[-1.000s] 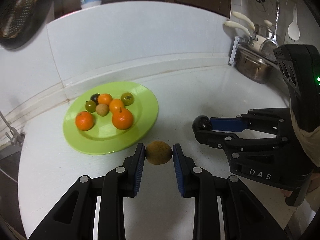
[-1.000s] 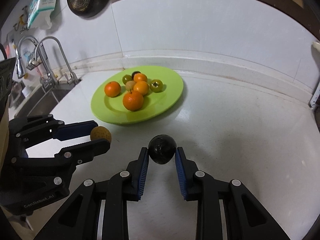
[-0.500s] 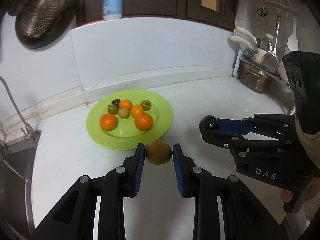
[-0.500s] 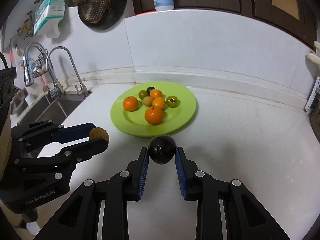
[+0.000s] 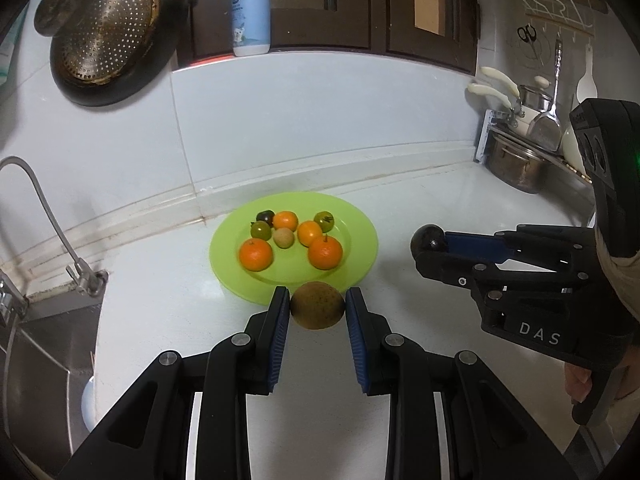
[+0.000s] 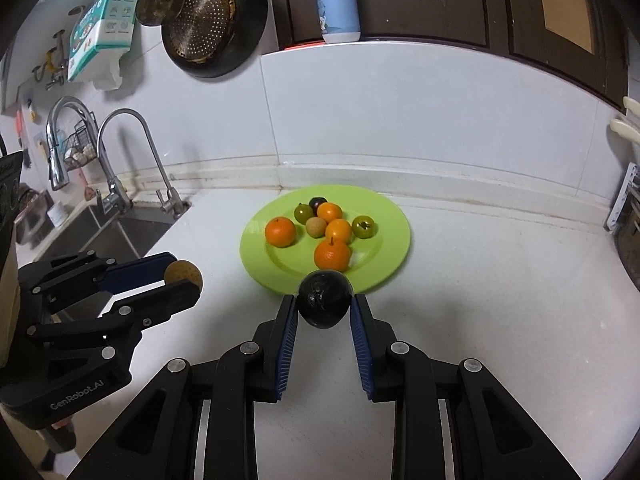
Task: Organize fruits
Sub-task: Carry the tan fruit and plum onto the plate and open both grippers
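A green plate (image 5: 360, 232) (image 6: 392, 220) on the white counter holds several small fruits: oranges, green ones, a tan one and a dark one. My left gripper (image 5: 317, 307) is shut on a brown round fruit (image 5: 317, 305), held above the counter just in front of the plate; it also shows in the right wrist view (image 6: 184, 274). My right gripper (image 6: 325, 306) is shut on a dark round fruit (image 6: 325, 299), held to the right of the plate and seen in the left wrist view (image 5: 428, 237).
A sink (image 6: 100, 228) with taps (image 6: 120, 152) lies left of the plate. A pot (image 5: 516, 164) and utensil rack stand at the right. A strainer (image 5: 108, 32) hangs on the wall and a soap bottle (image 5: 251, 8) stands on the ledge.
Both grippers have pulled back and risen with their fruits held; the plate now looks smaller and farther, and more of the wall and sink shows.
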The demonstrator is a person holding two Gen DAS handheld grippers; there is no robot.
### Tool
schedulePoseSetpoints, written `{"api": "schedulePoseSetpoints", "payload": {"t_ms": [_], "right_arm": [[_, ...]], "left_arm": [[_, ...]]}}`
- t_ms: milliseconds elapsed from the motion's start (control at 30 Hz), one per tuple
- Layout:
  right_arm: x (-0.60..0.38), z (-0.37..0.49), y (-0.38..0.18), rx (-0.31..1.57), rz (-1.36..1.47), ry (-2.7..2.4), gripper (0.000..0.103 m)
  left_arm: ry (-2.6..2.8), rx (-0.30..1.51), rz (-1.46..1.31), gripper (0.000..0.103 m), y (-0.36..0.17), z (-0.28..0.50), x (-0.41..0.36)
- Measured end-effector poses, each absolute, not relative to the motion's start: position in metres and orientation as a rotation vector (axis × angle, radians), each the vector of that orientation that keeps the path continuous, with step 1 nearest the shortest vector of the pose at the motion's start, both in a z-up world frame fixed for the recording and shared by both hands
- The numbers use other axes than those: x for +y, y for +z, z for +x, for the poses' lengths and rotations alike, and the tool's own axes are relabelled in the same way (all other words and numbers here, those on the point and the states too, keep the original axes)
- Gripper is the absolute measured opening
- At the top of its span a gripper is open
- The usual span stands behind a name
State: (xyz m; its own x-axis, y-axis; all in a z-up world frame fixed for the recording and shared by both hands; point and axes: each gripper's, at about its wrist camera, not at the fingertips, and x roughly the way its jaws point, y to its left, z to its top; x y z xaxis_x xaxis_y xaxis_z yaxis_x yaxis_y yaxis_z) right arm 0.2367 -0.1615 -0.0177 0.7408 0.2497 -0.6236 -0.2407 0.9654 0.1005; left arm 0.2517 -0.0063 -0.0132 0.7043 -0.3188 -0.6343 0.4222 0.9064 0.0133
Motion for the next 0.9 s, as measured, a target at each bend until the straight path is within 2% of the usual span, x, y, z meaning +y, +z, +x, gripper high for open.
{"api": "schedulePoseSetpoints", "payload": {"t_ms": [467, 900], "right_arm": [[-0.152, 0.277, -0.011, 0.683, -0.004, 0.26, 0.028], [-0.16, 0.331, -0.019, 0.713, -0.035, 0.279, 0.028]], "left_arm": [[-0.421, 0.663, 0.159, 0.029, -0.006, 0.297, -0.005], [-0.409, 0.738, 0.112, 0.029, -0.026, 0.351, -0.018]]}}
